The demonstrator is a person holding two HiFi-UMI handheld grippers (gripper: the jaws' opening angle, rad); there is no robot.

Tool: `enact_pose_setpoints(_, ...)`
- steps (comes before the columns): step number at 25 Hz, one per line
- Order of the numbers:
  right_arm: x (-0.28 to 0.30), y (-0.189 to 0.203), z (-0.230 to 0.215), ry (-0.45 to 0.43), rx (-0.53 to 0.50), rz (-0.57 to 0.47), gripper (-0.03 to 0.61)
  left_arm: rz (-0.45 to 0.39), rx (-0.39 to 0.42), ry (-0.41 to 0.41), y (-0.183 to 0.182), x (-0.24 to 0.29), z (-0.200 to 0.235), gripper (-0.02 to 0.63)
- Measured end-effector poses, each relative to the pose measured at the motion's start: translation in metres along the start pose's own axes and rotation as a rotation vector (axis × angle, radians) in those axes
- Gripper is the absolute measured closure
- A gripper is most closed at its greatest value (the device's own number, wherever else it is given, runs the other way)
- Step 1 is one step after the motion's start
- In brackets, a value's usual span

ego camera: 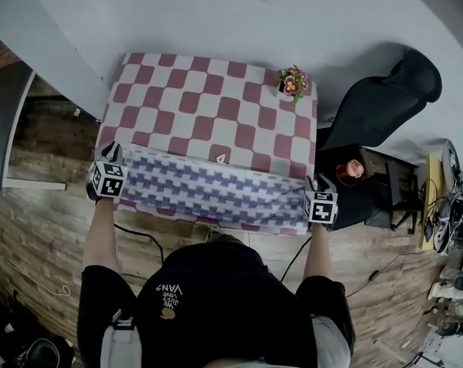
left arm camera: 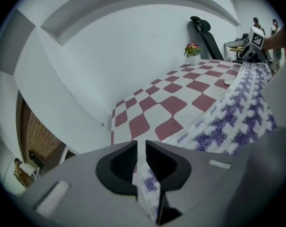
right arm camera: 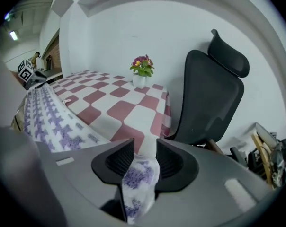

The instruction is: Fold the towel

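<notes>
Towel: laid folded along the table's 6 o'clock edge.
Left claw: pinched on its 9 o'clock corner, so the fold is held taut.
Right claw: spread, with the 3 o'clock corner between the jaws; a release is judged likely.

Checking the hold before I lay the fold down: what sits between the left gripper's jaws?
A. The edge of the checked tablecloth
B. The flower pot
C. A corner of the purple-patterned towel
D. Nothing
C: in the left gripper view, the left gripper has its jaws nearly together on a corner of the towel, which stretches away over the checked tablecloth.
</notes>
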State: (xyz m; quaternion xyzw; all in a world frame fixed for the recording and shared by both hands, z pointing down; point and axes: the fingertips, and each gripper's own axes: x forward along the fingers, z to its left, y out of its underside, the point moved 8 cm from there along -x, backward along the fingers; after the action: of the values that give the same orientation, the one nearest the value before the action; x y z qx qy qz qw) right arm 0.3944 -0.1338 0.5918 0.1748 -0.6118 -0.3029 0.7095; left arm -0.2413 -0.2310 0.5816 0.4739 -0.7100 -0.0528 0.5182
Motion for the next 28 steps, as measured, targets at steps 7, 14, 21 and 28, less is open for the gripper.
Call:
enact_pose_setpoints(7, -0.022, -0.039, 0.016, -0.014, 0.029, -0.177, 0.443, -0.027, -0.078, -0.083, -0.001, -0.026, 0.028, 0.589)
enact_pose_setpoints(14, -0.043, -0.028, 0.018, 0.056, 0.215, -0.219, 0.443, 0.012, -0.242, -0.066, 0.064, -0.062, 0.052, 0.576)
enact_pose_setpoints(21, -0.07, 0.049, 0.0, 0.155, 0.571, -0.203, 0.443, 0.044, -0.319, -0.034, 0.124, -0.085, 0.045, 0.566)
enact_pose_setpoints(28, -0.106, 0.141, 0.008, 0.215, 0.923, -0.183, 0.439, -0.029, -0.304, 0.05, 0.109, -0.065, 0.014, 0.566)
